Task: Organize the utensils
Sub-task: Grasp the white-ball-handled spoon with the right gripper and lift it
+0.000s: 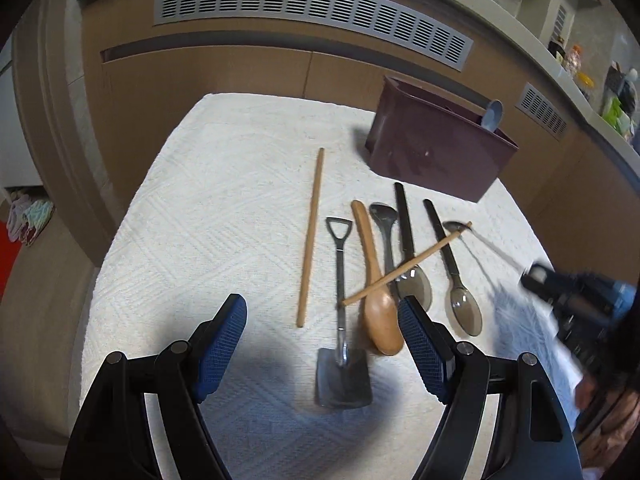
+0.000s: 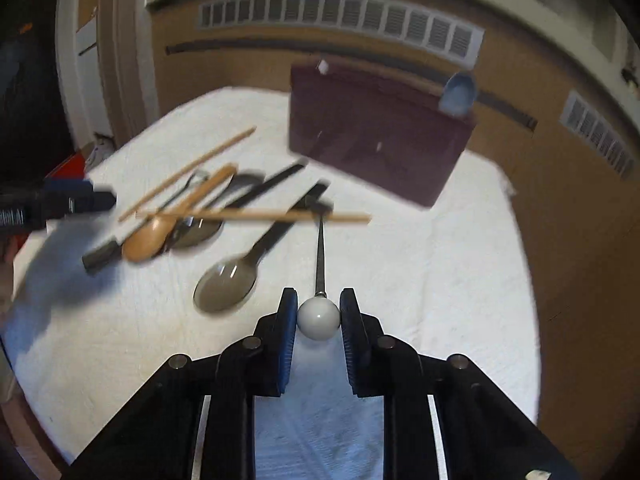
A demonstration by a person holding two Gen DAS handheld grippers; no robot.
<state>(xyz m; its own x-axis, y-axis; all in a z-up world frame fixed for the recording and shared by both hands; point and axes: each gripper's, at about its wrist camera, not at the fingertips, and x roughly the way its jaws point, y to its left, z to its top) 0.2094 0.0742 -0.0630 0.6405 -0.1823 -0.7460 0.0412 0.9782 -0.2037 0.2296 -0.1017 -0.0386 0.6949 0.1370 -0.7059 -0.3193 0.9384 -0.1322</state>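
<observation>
My right gripper [image 2: 319,304] is shut on the white ball end [image 2: 318,317] of a thin metal spoon [image 2: 320,256], whose bowl [image 1: 456,227] touches a loose chopstick [image 1: 404,266]. The right gripper shows blurred at the right of the left wrist view [image 1: 568,296]. My left gripper [image 1: 322,320] is open and empty above a shovel-shaped spoon [image 1: 342,364] and a wooden spoon [image 1: 380,312]. Several utensils lie in a row on the white towel [image 1: 200,220]: a second chopstick [image 1: 311,236], a metal spoon [image 1: 384,220] and two dark plastic spoons [image 1: 464,304]. A maroon holder [image 1: 436,148] holds a blue spoon [image 1: 492,114].
The towel-covered table stands against a brown cabinet wall with vent grilles [image 1: 312,12]. A counter ledge with bottles and clutter [image 1: 600,80] runs at the upper right. The table edge drops off at the left, with a red item [image 1: 8,248] on the floor.
</observation>
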